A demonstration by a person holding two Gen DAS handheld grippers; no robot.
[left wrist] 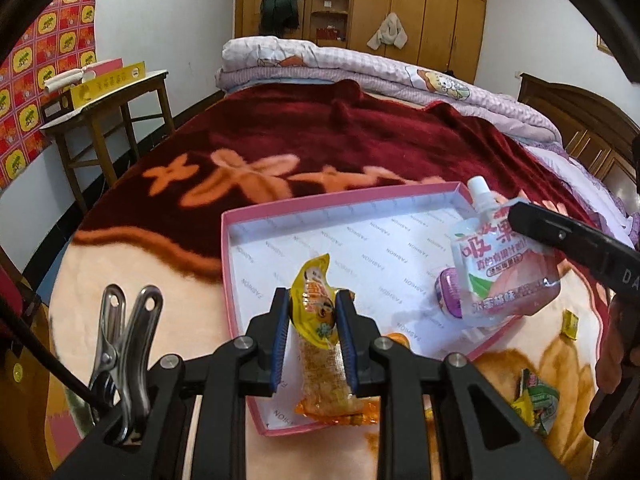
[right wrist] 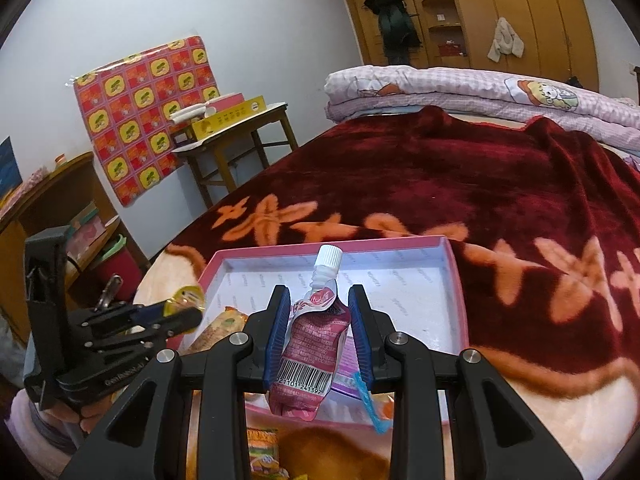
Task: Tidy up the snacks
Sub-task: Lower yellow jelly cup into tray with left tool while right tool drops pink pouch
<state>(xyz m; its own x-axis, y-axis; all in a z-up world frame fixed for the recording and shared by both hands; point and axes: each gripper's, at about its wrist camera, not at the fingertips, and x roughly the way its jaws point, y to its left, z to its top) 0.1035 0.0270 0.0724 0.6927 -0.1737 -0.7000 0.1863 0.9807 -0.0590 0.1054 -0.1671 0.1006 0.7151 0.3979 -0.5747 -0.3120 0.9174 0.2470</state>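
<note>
Your left gripper (left wrist: 311, 312) pinched a yellow snack packet (left wrist: 318, 308) between its blue pads, holding it over the near edge of the pink tray (left wrist: 304, 204) that lay on the bed's red floral blanket (left wrist: 280, 140). Your right gripper (right wrist: 319, 320) squeezed a pink jelly pouch (right wrist: 316, 344) with a white cap, barcode side facing the camera, above the tray's near right part. A purple jelly cup (left wrist: 450, 292) sat inside the tray just beside the pouch. A green wrapped snack (left wrist: 538, 400) and a small yellow candy (left wrist: 570, 322) lay on the blanket outside the tray.
</note>
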